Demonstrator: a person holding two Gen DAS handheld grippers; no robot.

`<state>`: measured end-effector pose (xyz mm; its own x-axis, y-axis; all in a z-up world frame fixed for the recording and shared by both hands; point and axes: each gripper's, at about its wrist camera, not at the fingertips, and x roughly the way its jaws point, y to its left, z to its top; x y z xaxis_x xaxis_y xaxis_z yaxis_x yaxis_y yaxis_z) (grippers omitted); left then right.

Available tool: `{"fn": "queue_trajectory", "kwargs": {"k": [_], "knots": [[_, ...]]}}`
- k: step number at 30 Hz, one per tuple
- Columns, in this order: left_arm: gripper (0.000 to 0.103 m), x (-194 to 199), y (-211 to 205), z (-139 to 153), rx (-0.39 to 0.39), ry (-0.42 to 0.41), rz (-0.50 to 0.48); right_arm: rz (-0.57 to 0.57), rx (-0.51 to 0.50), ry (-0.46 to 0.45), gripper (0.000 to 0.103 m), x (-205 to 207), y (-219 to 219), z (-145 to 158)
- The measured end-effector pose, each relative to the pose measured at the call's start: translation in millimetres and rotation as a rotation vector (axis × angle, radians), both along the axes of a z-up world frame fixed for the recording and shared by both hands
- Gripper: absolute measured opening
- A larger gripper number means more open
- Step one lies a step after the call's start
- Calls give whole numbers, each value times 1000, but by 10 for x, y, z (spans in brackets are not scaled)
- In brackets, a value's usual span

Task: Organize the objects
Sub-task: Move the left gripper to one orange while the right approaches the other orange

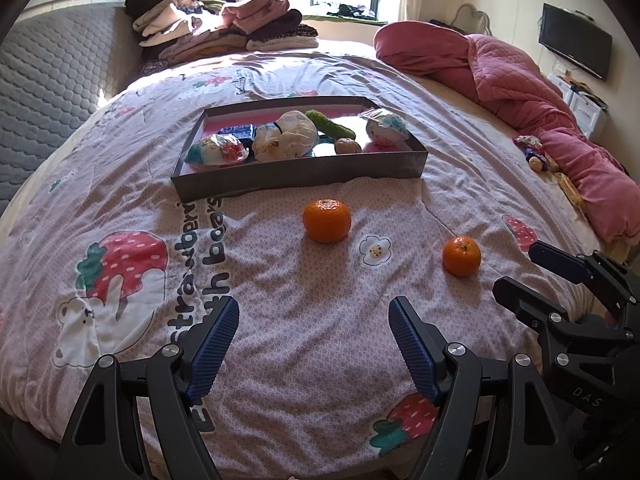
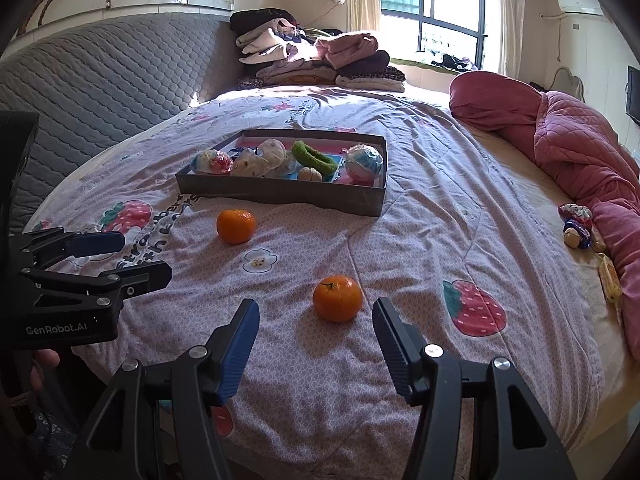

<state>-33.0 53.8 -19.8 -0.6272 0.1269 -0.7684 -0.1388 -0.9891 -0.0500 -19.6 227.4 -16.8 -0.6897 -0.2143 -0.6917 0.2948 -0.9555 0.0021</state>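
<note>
The left hand-held gripper (image 1: 314, 344) was held low and level, its two blue-padded fingers (image 1: 214, 354) spread wide with nothing between them. The right hand-held gripper (image 2: 316, 342) sat just beside it on the right, at about the same height and pointing the same way, its fingers (image 2: 236, 354) likewise spread wide and holding nothing. From each wrist view the other gripper showed side-on at the frame's edge, jaws parted. A bit of the person's left hand (image 2: 44, 364) showed beneath the left gripper's body.
</note>
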Motion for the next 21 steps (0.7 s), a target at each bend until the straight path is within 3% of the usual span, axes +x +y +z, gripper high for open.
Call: {"fn": "queue_trajectory", "kwargs": {"k": [21], "knots": [[78,-217,39,-261,46,-52,-10,-32,-24,-35,58,-177,88,-272]]}}
